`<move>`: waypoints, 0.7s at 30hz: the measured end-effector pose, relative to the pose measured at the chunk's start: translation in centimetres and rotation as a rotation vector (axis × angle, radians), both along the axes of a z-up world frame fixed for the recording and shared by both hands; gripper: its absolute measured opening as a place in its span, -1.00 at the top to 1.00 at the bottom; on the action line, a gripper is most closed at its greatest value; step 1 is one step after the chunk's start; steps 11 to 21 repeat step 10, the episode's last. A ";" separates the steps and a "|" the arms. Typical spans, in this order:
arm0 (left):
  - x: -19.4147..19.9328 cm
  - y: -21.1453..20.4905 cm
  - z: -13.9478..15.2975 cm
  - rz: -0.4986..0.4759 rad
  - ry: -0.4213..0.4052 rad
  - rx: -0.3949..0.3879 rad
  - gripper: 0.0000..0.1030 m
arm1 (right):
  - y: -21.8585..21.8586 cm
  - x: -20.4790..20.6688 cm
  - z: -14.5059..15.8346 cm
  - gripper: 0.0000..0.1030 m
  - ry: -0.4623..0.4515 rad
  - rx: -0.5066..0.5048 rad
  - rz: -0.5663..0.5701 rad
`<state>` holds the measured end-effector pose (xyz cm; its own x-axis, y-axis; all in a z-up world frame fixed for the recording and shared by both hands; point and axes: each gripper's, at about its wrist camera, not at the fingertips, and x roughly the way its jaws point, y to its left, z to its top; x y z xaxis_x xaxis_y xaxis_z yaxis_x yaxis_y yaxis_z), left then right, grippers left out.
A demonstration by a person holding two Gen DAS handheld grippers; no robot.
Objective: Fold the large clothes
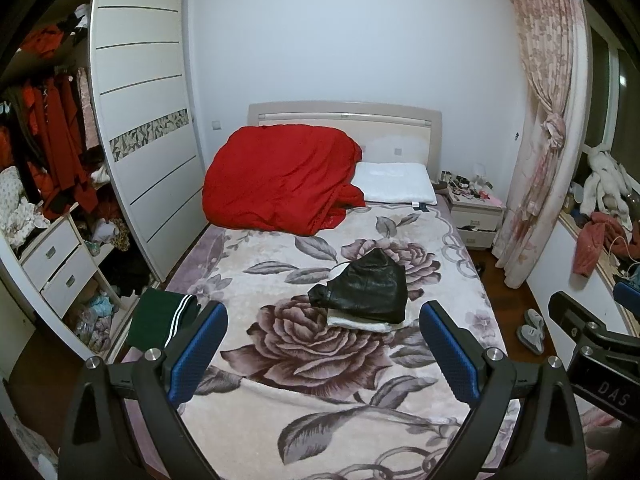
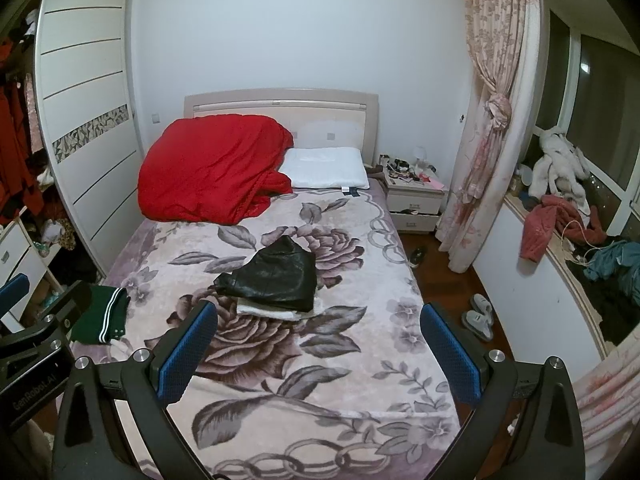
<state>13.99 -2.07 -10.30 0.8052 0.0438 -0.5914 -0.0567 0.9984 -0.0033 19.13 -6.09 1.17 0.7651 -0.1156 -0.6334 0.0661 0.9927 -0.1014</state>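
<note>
A folded black leather garment lies on a folded white garment in the middle of the floral bed cover. A dark green garment with white stripes lies at the bed's left edge. My left gripper is open and empty, held above the near part of the bed. My right gripper is open and empty, beside it on the right, also short of the stack.
A red quilt and a white pillow lie at the headboard. An open wardrobe with clothes stands left. A nightstand, a curtain, slippers on the floor and a cluttered window ledge are right.
</note>
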 end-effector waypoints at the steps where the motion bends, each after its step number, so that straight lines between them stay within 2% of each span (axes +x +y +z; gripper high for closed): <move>1: 0.0 0.1 0.0 0.001 0.000 -0.002 -0.91 | 0.0 0.1 0.0 -0.99 0.000 -0.003 0.000; 21: -0.3 0.1 0.1 0.021 -0.015 -0.006 -0.91 | 0.0 0.0 0.0 -0.99 -0.001 -0.003 0.000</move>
